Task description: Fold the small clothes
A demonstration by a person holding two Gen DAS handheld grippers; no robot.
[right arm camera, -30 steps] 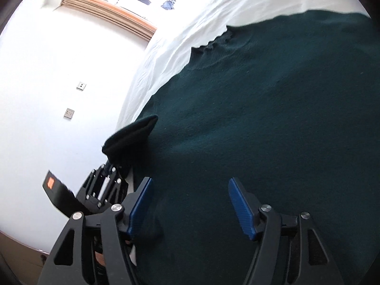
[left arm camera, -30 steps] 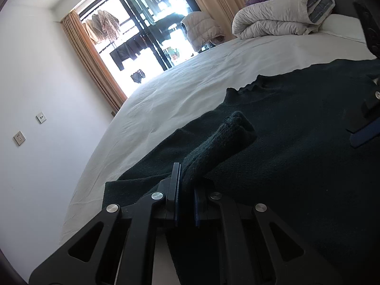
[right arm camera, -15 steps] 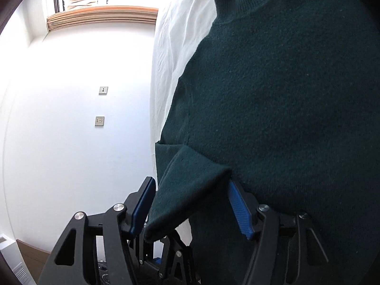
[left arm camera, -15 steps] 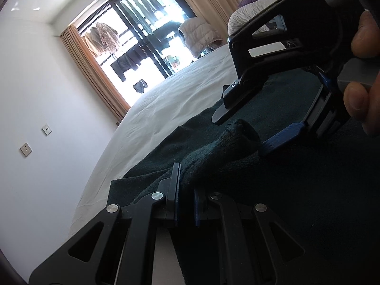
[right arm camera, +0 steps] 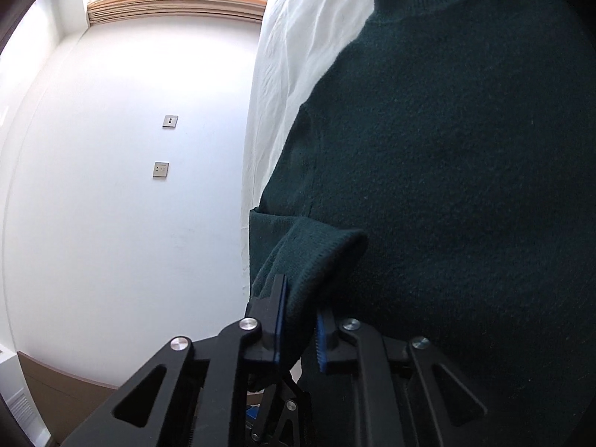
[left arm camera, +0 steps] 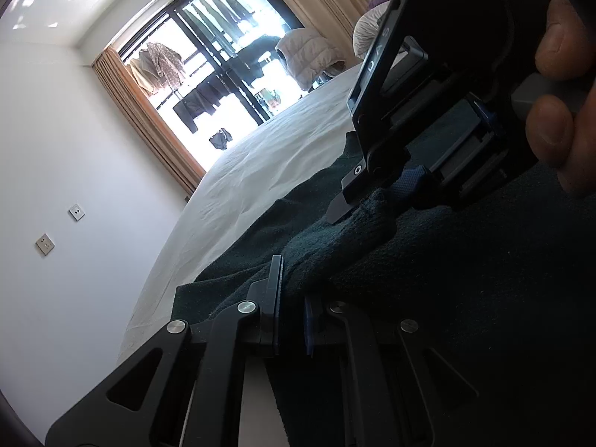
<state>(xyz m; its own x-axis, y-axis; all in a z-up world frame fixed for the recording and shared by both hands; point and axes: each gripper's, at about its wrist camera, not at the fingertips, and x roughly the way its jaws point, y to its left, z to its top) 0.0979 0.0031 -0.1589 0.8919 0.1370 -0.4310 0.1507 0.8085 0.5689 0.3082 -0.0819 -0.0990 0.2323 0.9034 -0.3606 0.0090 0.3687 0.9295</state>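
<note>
Across the near edge of the bed (left arm camera: 260,164), on its white sheet, your dark green sweater (right arm camera: 465,149) lies spread flat, its collar toward the far window (left arm camera: 223,74) and one side running along the bed's edge by the white wall (right arm camera: 111,186). At that edge the sleeve (right arm camera: 316,257) is lifted off the body of the sweater and bunched into a thick roll.

Your left gripper (left arm camera: 292,316) comes in low and nearly level with the sheet, its jaws pinched tight on the lower part of the sleeve, the fabric rising between them. Your right gripper (right arm camera: 300,335) reaches in from above, tilted steeply down, and its blue pads (right arm camera: 322,339) are closed on the sleeve's cuff end, knit squeezed between them. In the left wrist view the right gripper's body fills the upper right corner, with your right hand (left arm camera: 558,85) wrapped around its handle, thumb and a finger curled over the grey trigger. The two grippers hold the same sleeve just beside one another.

Two wall sockets (right arm camera: 165,145) sit on the wall.
</note>
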